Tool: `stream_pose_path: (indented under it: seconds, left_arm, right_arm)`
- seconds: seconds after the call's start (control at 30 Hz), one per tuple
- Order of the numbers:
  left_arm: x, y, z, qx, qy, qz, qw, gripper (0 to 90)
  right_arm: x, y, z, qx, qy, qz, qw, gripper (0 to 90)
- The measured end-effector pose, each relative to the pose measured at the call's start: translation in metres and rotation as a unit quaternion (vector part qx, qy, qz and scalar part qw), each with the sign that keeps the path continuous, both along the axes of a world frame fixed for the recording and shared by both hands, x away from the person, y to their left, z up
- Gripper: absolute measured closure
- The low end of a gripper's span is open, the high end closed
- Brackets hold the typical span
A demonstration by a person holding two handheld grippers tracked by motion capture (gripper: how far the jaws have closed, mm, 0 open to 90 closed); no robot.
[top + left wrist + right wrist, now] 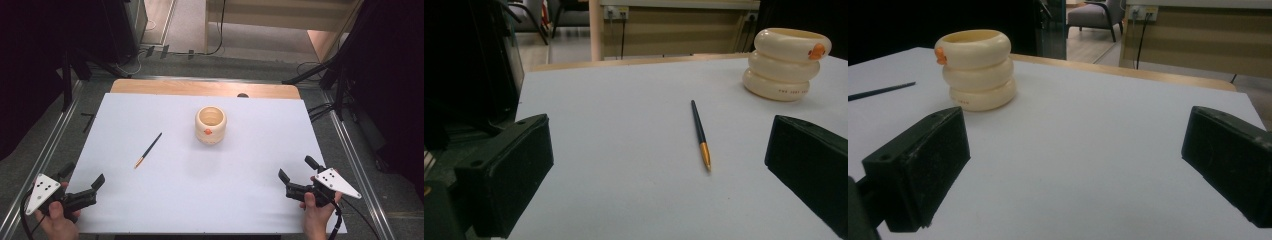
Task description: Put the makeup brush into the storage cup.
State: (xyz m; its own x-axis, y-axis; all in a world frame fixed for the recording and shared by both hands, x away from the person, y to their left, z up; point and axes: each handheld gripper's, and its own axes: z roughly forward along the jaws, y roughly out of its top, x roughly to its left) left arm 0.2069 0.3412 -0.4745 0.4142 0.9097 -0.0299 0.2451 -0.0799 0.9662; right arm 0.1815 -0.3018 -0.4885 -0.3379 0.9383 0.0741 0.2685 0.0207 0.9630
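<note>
A cream ribbed cup (210,124) with a small orange mark stands upright near the middle of the white table top (190,170); it also stands at the upper right in the left gripper view (786,63) and at the upper left in the right gripper view (979,68). A dark pen (148,150) with a gold tip lies flat to the cup's left, seen lengthwise (700,134) and as a thin line (881,91). My left gripper (82,176) rests open at the near left corner, nothing between its jaws. At the near right, my right gripper (298,168) is open and holds nothing.
A strip of bare wood (200,88) runs along the table's far edge. Metal rails (360,165) flank the table on both sides, with dark stands and cables on the floor beyond. Wide free surface lies between the grippers and the cup.
</note>
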Motion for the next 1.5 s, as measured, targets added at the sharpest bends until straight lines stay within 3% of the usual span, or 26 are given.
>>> stream_pose_path:
  seconds: [0.1,0.3,0.33,0.37,0.4,0.63,0.73,0.83,1.0,1.1,1.13,1.27,1.3,1.33,1.43,1.5]
  left_arm:
    - [-0.001,0.001,0.002,-0.005,0.004,0.0,1.0,0.0]
    - [0.001,-0.005,0.016,0.005,0.012,-0.004,0.9999,0.0]
    - [0.002,-0.009,0.022,0.018,0.023,0.002,0.9996,0.0]
    - [0.002,-0.009,0.022,0.018,0.023,0.002,0.9996,0.0]
    - [0.005,-0.011,0.026,0.021,0.035,-0.003,0.9992,0.0]
    - [0.017,-0.017,0.033,0.018,0.061,-0.019,0.9978,0.0]
    - [0.027,-0.025,0.036,0.026,0.075,-0.037,0.9962,0.0]
    - [0.034,-0.029,0.037,0.031,0.083,-0.041,0.9952,0.0]
    - [0.052,-0.039,0.039,0.042,0.11,-0.054,0.9916,0.0]
    - [0.061,-0.046,0.042,0.053,0.127,-0.067,0.9882,0.0]
    - [0.067,-0.052,0.042,0.064,0.141,-0.071,0.9855,0.0]
    - [0.081,-0.062,0.041,0.083,0.172,-0.076,0.9786,0.0]
    - [0.081,-0.062,0.041,0.083,0.172,-0.076,0.9786,0.0]
    - [0.088,-0.067,0.039,0.091,0.187,-0.086,0.9744,0.0]
    - [0.098,-0.075,0.035,0.106,0.218,-0.093,0.9657,0.1]
    - [0.104,-0.081,0.031,0.116,0.236,-0.09,0.9606,4.9]
  right_arm:
    - [0.0,0.001,0.0,-0.001,0.001,0.001,1.0,0.0]
    - [-0.001,-0.001,0.003,-0.002,0.004,-0.003,1.0,0.0]
    - [-0.001,-0.001,0.003,-0.002,0.006,-0.002,1.0,0.0]
    - [-0.001,-0.002,0.003,-0.003,0.007,-0.001,1.0,0.0]
    - [-0.001,-0.002,0.003,-0.003,0.01,-0.003,0.9999,0.0]
    - [0.0,-0.004,0.001,-0.003,0.014,0.0,0.9999,0.0]
    - [0.0,-0.004,0.001,-0.005,0.015,0.001,0.9999,0.0]
    - [0.0,-0.004,0.001,-0.004,0.015,0.001,0.9999,0.0]
    - [0.0,-0.003,0.0,-0.009,0.019,0.002,0.9998,0.0]
    - [0.0,-0.003,0.0,-0.008,0.021,0.002,0.9997,0.0]
    - [0.001,-0.003,0.0,-0.008,0.022,0.002,0.9997,0.0]
    - [0.001,-0.003,-0.001,-0.009,0.024,0.003,0.9997,0.0]
    - [0.001,-0.003,-0.001,-0.009,0.024,0.003,0.9997,0.0]
    - [0.001,-0.003,-0.001,-0.009,0.026,0.003,0.9996,0.0]
    - [0.002,-0.004,-0.002,-0.01,0.027,0.003,0.9996,0.0]
    - [0.002,-0.004,-0.003,-0.01,0.028,0.002,0.9995,0.0]
